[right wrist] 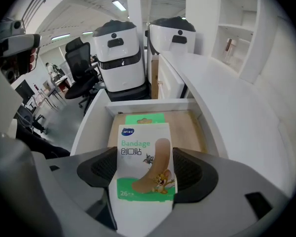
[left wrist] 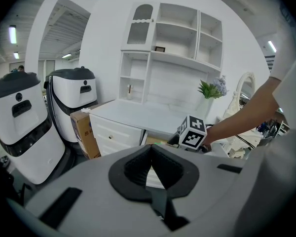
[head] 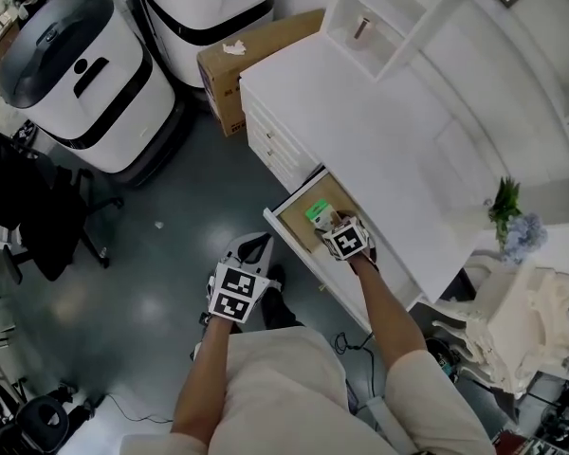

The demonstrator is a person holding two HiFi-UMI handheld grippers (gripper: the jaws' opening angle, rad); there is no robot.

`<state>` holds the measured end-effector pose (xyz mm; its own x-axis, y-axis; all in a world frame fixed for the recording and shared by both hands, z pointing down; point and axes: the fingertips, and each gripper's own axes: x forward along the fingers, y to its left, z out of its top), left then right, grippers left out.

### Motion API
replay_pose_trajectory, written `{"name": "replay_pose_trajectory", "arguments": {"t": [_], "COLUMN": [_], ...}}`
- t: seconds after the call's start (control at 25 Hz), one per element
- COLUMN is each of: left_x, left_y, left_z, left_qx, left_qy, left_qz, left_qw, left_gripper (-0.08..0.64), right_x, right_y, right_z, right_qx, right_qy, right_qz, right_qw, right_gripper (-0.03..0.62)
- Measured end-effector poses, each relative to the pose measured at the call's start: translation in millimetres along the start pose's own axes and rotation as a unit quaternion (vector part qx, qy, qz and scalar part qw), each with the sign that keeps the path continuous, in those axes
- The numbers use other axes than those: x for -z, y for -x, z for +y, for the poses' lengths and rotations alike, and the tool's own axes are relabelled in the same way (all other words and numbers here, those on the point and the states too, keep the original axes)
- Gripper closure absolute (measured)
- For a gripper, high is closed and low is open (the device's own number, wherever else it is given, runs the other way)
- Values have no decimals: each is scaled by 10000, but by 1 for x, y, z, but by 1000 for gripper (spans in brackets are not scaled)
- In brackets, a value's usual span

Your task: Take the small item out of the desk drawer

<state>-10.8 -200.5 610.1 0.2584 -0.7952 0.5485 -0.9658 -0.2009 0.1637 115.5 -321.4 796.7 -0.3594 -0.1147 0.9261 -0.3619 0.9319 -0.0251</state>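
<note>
Head view: the right claw (head: 334, 224) reaches into the open drawer (head: 286, 214) of the white counter (head: 379, 131), and its marker cube covers most of what it holds. Only a green patch shows just ahead of it. The left claw (head: 249, 254) hangs over the grey floor, beside the drawer front and apart from it. A carton (head: 256, 50) stands against the counter's far end, with two white machines (head: 71, 74) beyond it. A black chair (head: 38, 216) stands at the left, and a plant (head: 504, 205) sits past the counter at the right.

Left claw view: the claw (left wrist: 150, 149) is clenched, its tips meeting with nothing between them. It looks across at the counter (left wrist: 133, 115). The right claw's cube (left wrist: 192, 132) is at the drawer, and the person's arm (left wrist: 241, 117) stretches out to it. Shelves (left wrist: 163, 38) rise behind.

Right claw view: this alone shows the grasp. The claw (right wrist: 144, 171) grips a flat box (right wrist: 144, 152) by its sides and holds it upright over the drawer's wooden floor (right wrist: 192, 127), between the drawer walls. The box reads "Bandage", with Chinese characters beneath. It also shows a drawn plaster, a cartoon mouse and "26" on a green band. A green strip shows just behind its top edge. I cannot tell whether the strip belongs to the box.
</note>
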Motion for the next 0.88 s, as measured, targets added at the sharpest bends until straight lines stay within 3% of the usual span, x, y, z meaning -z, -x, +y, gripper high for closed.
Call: {"name": "replay_pose_trajectory", "arguments": {"t": [0.16, 0.52, 0.88], "left_x": [-5, -12, -18], "left_y": [3, -3, -9], "left_z": [1, -4, -22], "left_qx": [-17, 463, 1031], "left_qy": [-41, -275, -430], "left_qz": [-118, -78, -46], "left_qw": [9999, 9985, 9937], "left_gripper": [545, 545, 545], "right_x": [-5, -16, -19], "right_y": [15, 57, 104], "right_z": [0, 13, 30], "right_qx": [166, 610, 1155], "right_qy": [-249, -1047, -1730], "right_qz": [-231, -792, -1404], "right_qw": [9993, 9895, 9680], "right_gripper": [227, 229, 229]}}
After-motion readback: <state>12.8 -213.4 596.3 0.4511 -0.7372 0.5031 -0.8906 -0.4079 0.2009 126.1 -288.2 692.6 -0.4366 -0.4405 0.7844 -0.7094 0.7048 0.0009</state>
